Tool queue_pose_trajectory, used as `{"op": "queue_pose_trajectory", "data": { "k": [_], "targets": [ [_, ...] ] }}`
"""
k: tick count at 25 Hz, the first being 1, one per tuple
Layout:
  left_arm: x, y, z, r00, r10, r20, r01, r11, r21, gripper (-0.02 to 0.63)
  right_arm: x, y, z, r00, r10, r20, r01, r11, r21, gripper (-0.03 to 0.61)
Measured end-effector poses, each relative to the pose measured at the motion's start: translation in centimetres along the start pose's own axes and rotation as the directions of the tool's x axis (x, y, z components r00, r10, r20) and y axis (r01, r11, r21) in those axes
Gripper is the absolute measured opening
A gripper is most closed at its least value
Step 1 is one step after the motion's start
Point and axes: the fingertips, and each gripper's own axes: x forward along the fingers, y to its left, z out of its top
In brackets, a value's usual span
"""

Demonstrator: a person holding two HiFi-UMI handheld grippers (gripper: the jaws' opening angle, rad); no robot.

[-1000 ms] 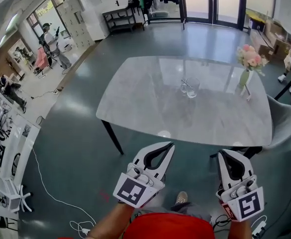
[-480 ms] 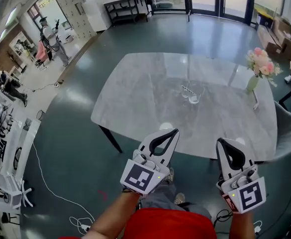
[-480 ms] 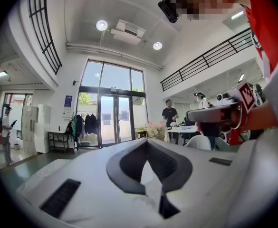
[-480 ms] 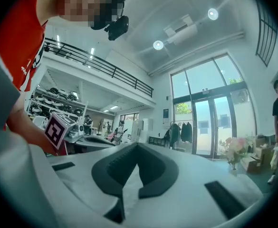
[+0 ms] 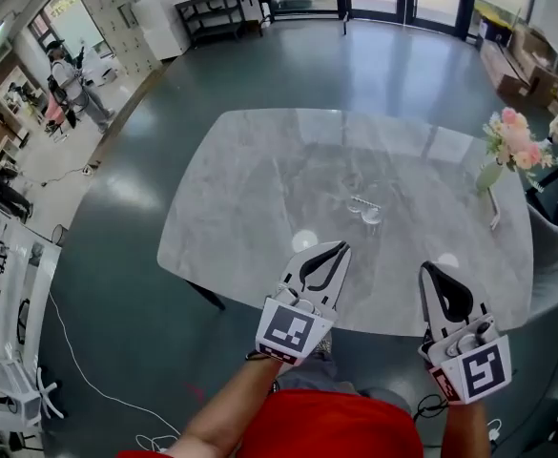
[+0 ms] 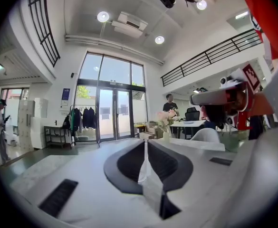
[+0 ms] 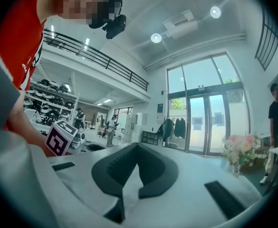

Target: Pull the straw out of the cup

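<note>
Marble table [image 5: 250, 208] with cup [image 5: 369, 212], left hand-held gripper [image 5: 342, 247] closed, right hand-held gripper [image 5: 424, 268] closed, empty

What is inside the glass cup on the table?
A thin straw sticks out of the clear cup. The cup is too small and shiny here to tell if any drink is in it.

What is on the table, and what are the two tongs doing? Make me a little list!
table: grey, marble look
cup: clear glass, near the middle of the table
straw: at the cup, not pulled out yet
flowers: pink, in a vase at the table's right edge
left tongs: shut, empty, short of the cup
right tongs: shut, empty, short of the cup
</note>
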Motion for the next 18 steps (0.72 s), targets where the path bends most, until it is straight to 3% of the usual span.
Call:
{"op": "queue_pose_trajectory", "data": {
  "k": [10,18],
  "targets": [
    [6.4,3.2,-5.4,0.99,-0.103,-0.1,0.097,0.993,-0.066,0.176,4.0,-1.5,-0.8,0.997,-0.063,-0.045,0.063,0.998,-0.009,0.011],
    [11.4,5.1,-8.2,0.982,-0.104,-0.155,0.088,0.99,-0.106,0.202,4.7,-3.5,-2.3,0.996,-0.053,-0.076,0.054,0.998,0.008,0.011]
  ]
}}
